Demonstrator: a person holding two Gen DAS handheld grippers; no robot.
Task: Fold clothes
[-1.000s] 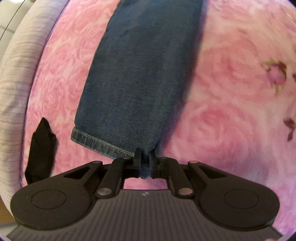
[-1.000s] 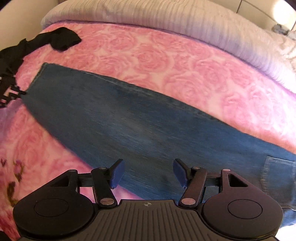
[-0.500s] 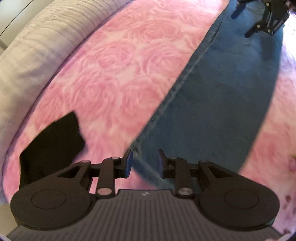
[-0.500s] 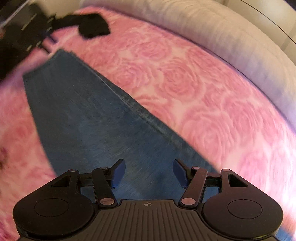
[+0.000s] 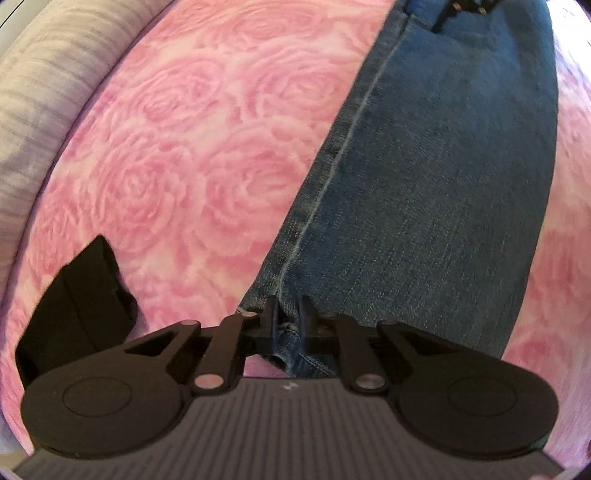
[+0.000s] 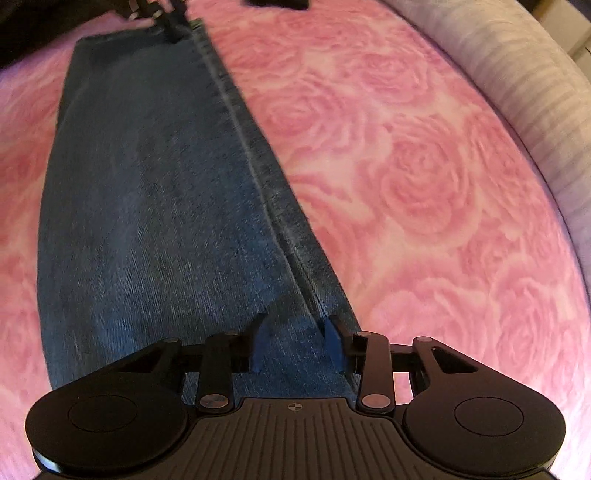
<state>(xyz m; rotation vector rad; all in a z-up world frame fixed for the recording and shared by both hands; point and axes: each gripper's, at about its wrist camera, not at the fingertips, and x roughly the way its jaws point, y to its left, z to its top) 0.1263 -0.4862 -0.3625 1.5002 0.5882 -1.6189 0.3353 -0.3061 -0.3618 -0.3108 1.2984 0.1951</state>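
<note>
A blue jeans leg (image 5: 424,203) lies flat along the pink rose blanket (image 5: 184,147). My left gripper (image 5: 288,321) points down at the hem corner on the seam side, and its jaws are closing, pinching a fold of denim. In the right wrist view the same jeans leg (image 6: 155,221) runs away from me. My right gripper (image 6: 295,343) sits low over the side seam, jaws closing, with flat denim between the blue pads (image 6: 258,345) and a gap still showing. Each gripper appears small at the far end of the other's view: the right gripper (image 5: 461,5) and the left gripper (image 6: 162,14).
A black garment (image 5: 77,306) lies on the blanket just left of the left gripper and shows at the top edge as the black garment (image 6: 277,3). A grey-white ribbed cover (image 5: 29,110) borders the blanket on the far side, seen too as the cover (image 6: 535,92).
The left gripper let the hem go, shifted to the seam-side corner and closed on it again. The right gripper rolled, sank to the seam edge, and its jaws narrowed.
</note>
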